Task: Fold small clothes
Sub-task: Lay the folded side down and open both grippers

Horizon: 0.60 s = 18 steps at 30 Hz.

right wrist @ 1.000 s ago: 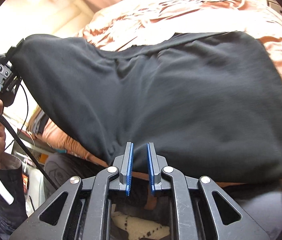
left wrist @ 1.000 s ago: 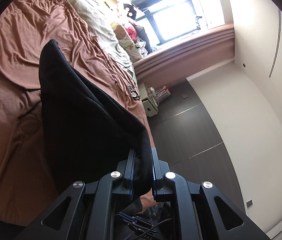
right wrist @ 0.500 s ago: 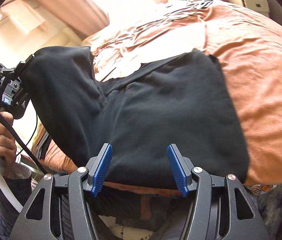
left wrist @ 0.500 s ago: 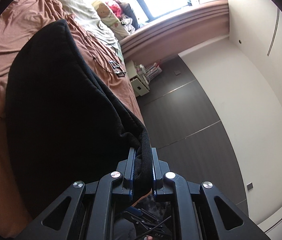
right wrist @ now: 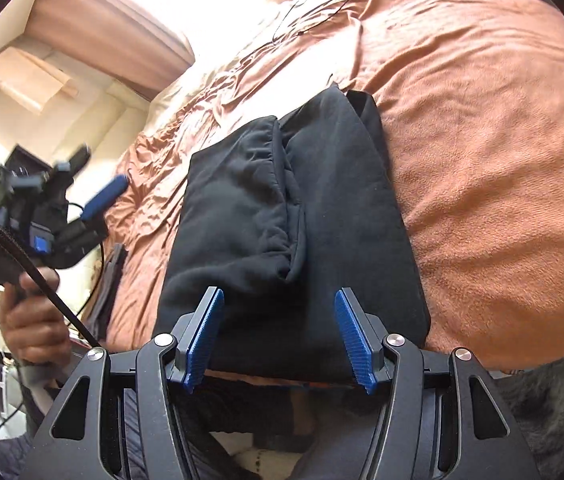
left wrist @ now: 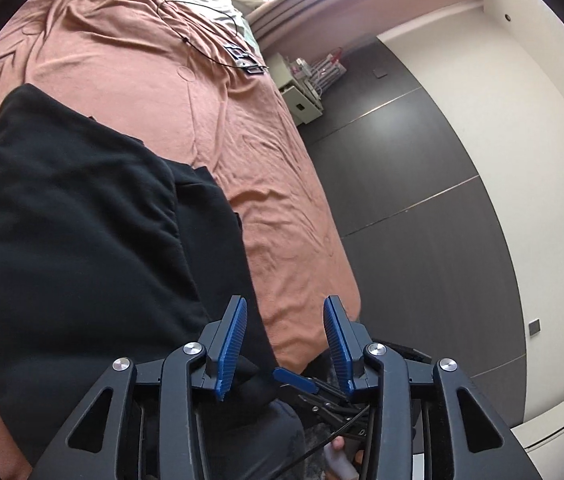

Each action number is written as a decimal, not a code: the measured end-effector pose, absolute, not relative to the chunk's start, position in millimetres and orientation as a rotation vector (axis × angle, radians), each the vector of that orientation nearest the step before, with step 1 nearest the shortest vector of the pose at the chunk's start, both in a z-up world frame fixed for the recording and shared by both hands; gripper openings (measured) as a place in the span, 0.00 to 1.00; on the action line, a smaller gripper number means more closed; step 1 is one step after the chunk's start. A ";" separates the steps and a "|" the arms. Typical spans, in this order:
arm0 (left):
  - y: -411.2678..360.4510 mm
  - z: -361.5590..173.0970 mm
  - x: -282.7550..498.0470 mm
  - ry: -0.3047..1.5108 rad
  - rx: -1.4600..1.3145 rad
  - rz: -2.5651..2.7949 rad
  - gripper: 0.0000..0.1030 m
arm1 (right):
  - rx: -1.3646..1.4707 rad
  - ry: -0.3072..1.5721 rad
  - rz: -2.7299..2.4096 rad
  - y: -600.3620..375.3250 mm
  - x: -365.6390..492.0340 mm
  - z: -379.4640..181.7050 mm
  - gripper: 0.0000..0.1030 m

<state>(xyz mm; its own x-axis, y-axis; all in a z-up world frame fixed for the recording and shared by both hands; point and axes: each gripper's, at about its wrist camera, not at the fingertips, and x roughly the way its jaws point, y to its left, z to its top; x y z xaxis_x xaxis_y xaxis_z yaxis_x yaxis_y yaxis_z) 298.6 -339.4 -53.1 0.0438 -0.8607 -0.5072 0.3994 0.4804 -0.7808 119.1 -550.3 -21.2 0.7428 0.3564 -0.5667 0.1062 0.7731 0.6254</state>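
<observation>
Black garment (right wrist: 297, 216) folded on orange bedspread (right wrist: 481, 160), no readable writing, both grippers' fingers apart

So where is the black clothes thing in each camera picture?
Left wrist view: the black garment fills the left side, folded over itself on the bed.
Right wrist view: it sits in the middle, just beyond the open right gripper.
Shared landmark: the orange-brown bedspread under it, with a thin black cable lying at its far end.

Black garment (right wrist: 313, 216) on rust-orange bedspread (right wrist: 481, 160) (blue gripper pads (right wrist: 351, 336))
</observation>
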 end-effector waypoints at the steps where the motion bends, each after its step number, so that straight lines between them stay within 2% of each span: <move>1: -334.2 -54.6 300.1 1.157 -0.494 -1.010 0.40 | 0.694 0.739 0.160 -554.5 121.8 -22.9 0.54; 18: -228.6 -120.3 320.7 1.217 -0.508 -0.689 0.40 | 0.798 0.925 0.297 -573.7 230.6 -49.6 0.54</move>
<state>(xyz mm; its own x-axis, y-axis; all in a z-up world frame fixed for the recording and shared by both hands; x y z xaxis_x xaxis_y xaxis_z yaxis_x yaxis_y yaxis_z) 320.7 -228.6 -120.3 0.1898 -0.7174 -0.6703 0.2049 0.6966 -0.6876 230.6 -573.7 -49.6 0.5871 0.5475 -0.5963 0.0983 0.6829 0.7238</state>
